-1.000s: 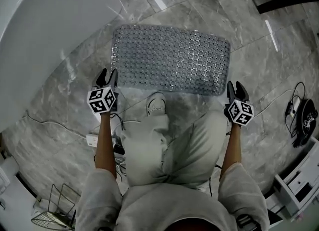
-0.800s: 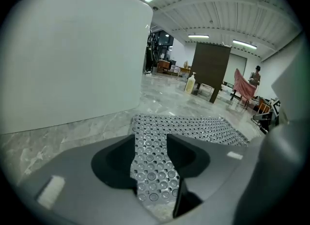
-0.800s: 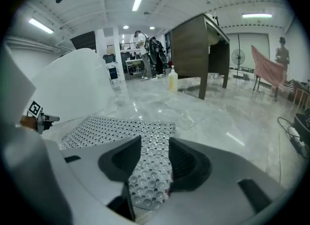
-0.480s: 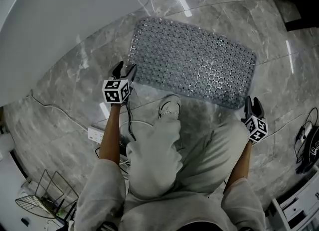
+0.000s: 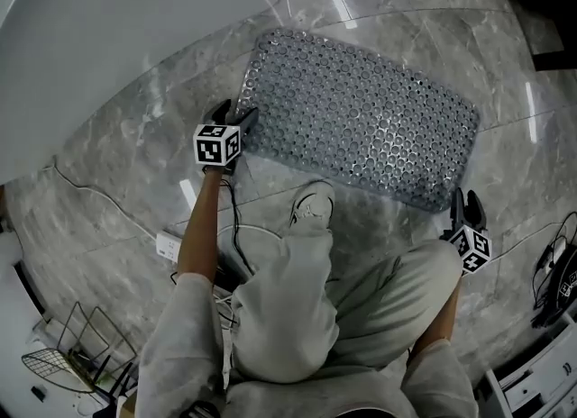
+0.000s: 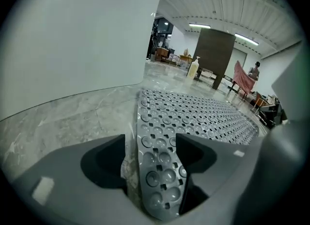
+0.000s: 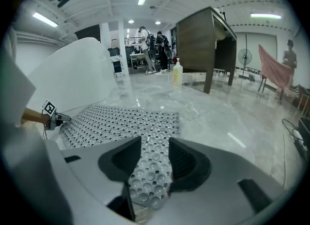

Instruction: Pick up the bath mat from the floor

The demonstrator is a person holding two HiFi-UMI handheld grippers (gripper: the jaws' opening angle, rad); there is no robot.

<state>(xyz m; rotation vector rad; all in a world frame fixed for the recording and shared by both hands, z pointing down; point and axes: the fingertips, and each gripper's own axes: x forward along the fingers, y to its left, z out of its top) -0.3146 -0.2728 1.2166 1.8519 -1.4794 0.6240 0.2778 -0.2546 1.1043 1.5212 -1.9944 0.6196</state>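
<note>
The grey bath mat, covered in round bubbles and small holes, lies flat on the marble floor. My left gripper is at its near left corner. In the left gripper view that corner stands lifted between the jaws of the left gripper, which are opening; a gap shows on the corner's left side. My right gripper is at the near right corner. In the right gripper view the mat runs in between the apart jaws of the right gripper.
A white bathtub curves along the left. My shoe stands just before the mat. A power strip with cables and a wire rack lie behind left. A bottle and dark cabinet stand beyond.
Both grippers have moved forward onto the mat's near corners. The left gripper's jaws stand wider than before. The head view has swung, so the mat now lies slanted.
</note>
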